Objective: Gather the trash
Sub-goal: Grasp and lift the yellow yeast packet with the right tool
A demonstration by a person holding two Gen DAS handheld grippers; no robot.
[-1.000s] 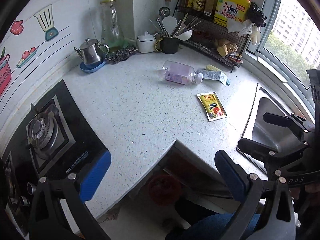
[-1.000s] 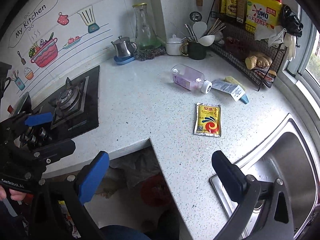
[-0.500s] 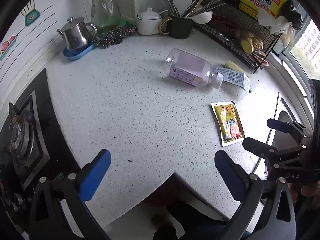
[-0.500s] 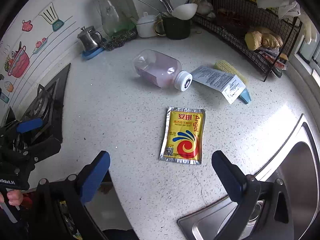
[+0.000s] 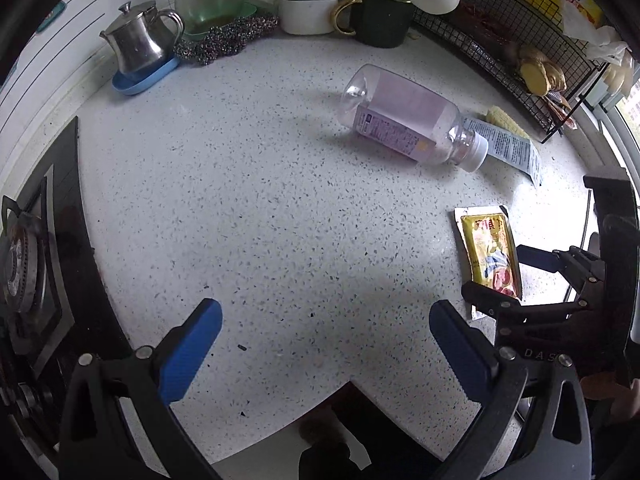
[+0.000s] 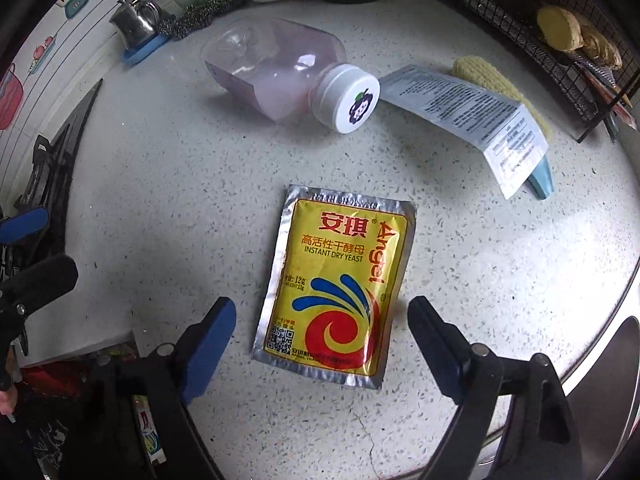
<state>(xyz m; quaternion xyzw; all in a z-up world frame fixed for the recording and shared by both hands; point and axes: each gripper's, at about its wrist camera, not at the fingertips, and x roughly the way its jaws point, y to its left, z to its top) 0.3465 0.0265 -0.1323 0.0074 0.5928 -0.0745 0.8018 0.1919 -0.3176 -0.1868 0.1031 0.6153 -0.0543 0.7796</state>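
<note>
Item one: my right gripper, fingers spread wide, hanging low over the speckled white countertop. Between its two blue pads lies the yeast sachet, flat on the counter, yellow face up with a silver border (printed "INSTANT DRY YEAST"). Neither pad touches it; the lower half of the packet sits in the gap.

Item two: my left gripper, also spread wide, holding nothing, above a bare stretch of counter near the inner corner edge. From its camera I see the right gripper at the far right, over the sachet.

Item three: plastic bottle, lying on its side beyond the sachet, pinkish contents, white cap pointing toward the right gripper's camera.

Item four: printed wrapper, lying just right of the cap, partly over a corn cob and a light-blue object I cannot identify.

Item five, back row: steel teapot on a blue saucer, scouring pad, white lidded pot, dark mug with utensils, wire rack to the right.

Item six: gas hob at left, sink at right.
</note>
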